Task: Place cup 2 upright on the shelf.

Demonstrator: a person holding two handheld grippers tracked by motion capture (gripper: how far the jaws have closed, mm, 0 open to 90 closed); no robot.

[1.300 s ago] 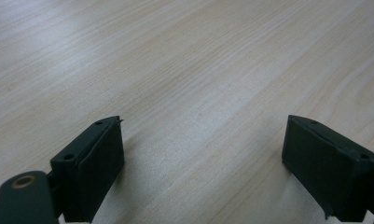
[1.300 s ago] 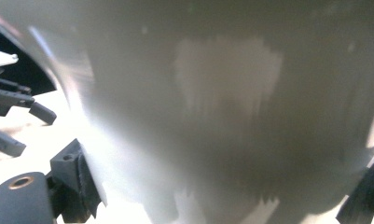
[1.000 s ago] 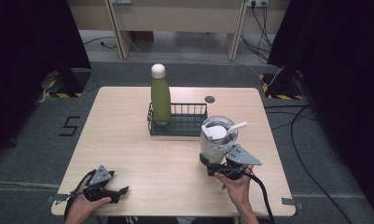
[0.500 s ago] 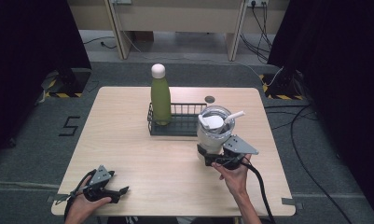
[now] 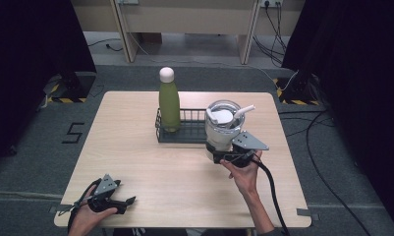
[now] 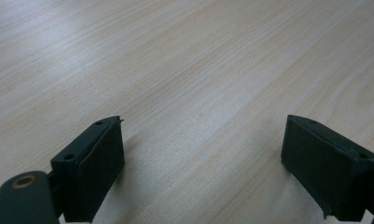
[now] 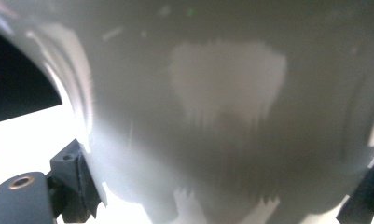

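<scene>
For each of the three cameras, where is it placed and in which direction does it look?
High view: above the person's side, looking forward and down on the table; both forearms, left gripper, right gripper.
Left gripper view: on the left gripper, facing bare tabletop between open jaws.
Right gripper view: on the right gripper, close against the white tumbler.
Shared: the tumbler shows in the high and right gripper views.

One number to read, down on the floor.
A dark "5" [image 5: 72,132] is marked on the grey floor [image 5: 32,167] just left of the desk [image 5: 135,162], near its far left corner. Nothing can be read on the bottle [image 5: 169,101], the cup [image 5: 223,129] or the basket [image 5: 184,132], and the close views along the tongs show no lettering.
</scene>
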